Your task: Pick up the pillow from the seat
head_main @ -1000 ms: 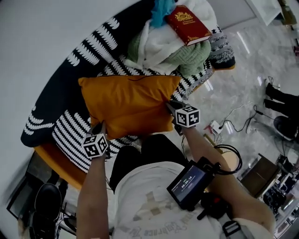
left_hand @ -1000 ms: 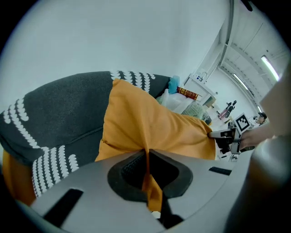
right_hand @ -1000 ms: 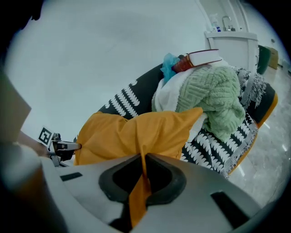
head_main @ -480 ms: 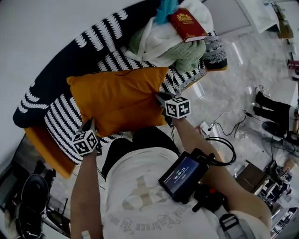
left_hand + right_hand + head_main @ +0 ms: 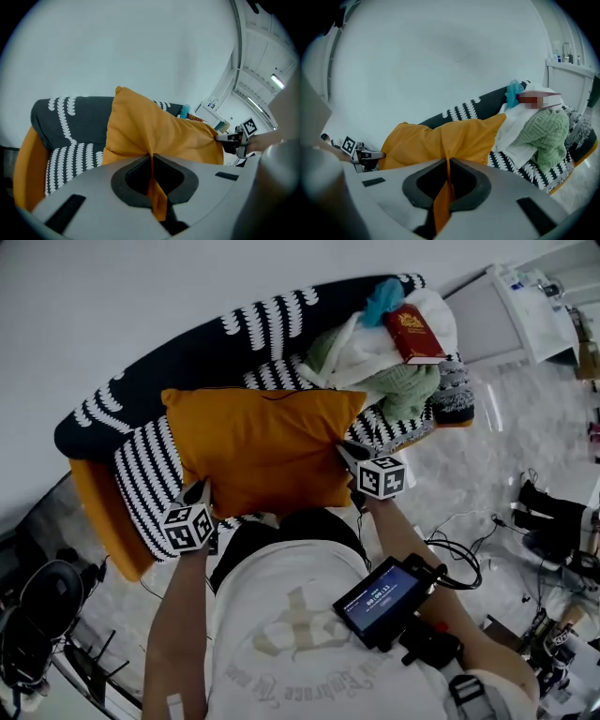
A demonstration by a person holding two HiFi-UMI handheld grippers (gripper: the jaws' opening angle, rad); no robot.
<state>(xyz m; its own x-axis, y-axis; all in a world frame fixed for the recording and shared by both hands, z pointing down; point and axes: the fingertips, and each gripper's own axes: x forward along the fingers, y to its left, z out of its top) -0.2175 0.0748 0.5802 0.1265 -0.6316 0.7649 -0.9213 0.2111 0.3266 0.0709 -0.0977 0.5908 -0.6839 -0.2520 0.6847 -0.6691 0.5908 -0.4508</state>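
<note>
A home sitting room: black-and-white patterned fabric sofa (image 5: 141,460) at eleven o'clock against a plain white wall (image 5: 141,296), white cabinet (image 5: 525,310) at one o'clock, glossy marbled floor (image 5: 506,442) at three.

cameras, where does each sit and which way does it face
Head view: on the person's head, looking down at the orange pillow over the striped seat; the arms and torso show.
Left gripper view: on the left hand-held gripper, looking along its jaws, shut on a pillow corner.
Right gripper view: on the right hand-held gripper, jaws shut on the opposite corner, heap of clothes beyond.
Shared: each gripper view sees the other hand-held gripper across the pillow.
</note>
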